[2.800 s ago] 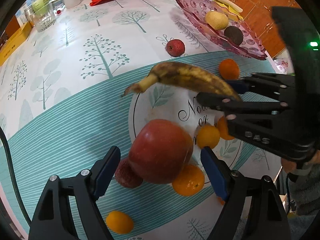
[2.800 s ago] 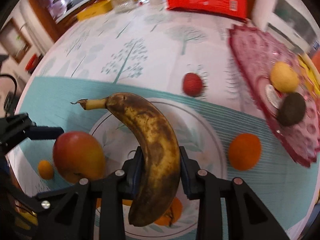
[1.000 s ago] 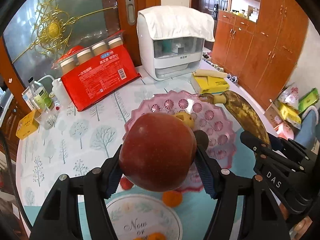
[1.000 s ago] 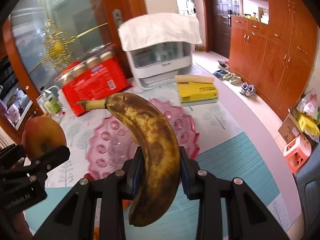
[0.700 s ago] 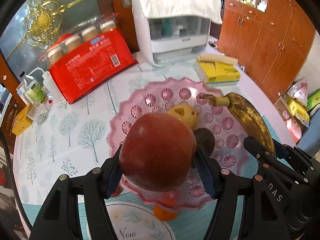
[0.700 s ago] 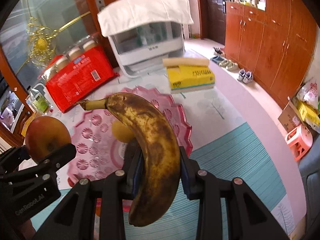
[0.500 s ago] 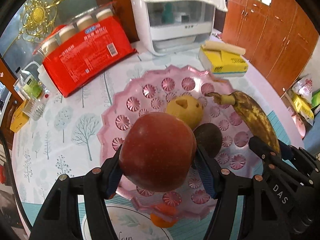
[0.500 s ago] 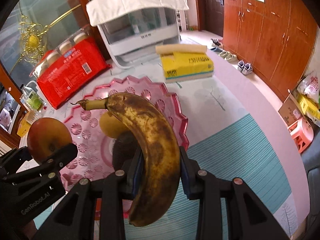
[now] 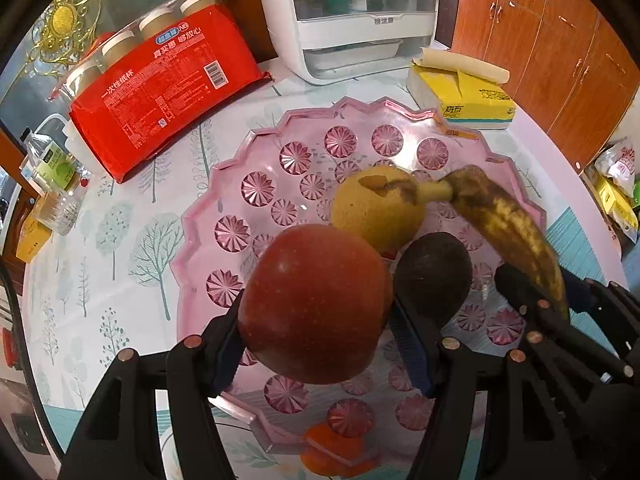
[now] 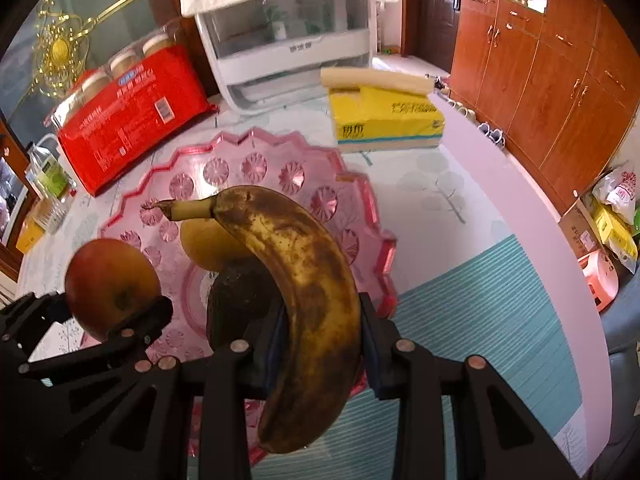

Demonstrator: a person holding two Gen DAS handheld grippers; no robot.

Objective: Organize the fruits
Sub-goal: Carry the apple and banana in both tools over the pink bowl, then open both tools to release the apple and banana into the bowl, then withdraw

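Overhead, the left wrist view shows the left gripper [image 9: 316, 344] with its fingers [image 9: 226, 344] clamped on a red apple [image 9: 316, 304], held above the near part of a pink dish [image 9: 240, 160]. A yellow fruit [image 9: 376, 216] and a dark fruit [image 9: 434, 276] lie in the dish. An orange [image 9: 332, 452] shows under the dish's near rim.

From the right wrist view, the right gripper [image 10: 320, 344] grips a spotted banana [image 10: 304, 288] between its fingers [image 10: 372, 340], over the dish's right side. A red pack [image 10: 132, 116] and yellow box [image 10: 384, 120] sit toward the worktop's far edge.
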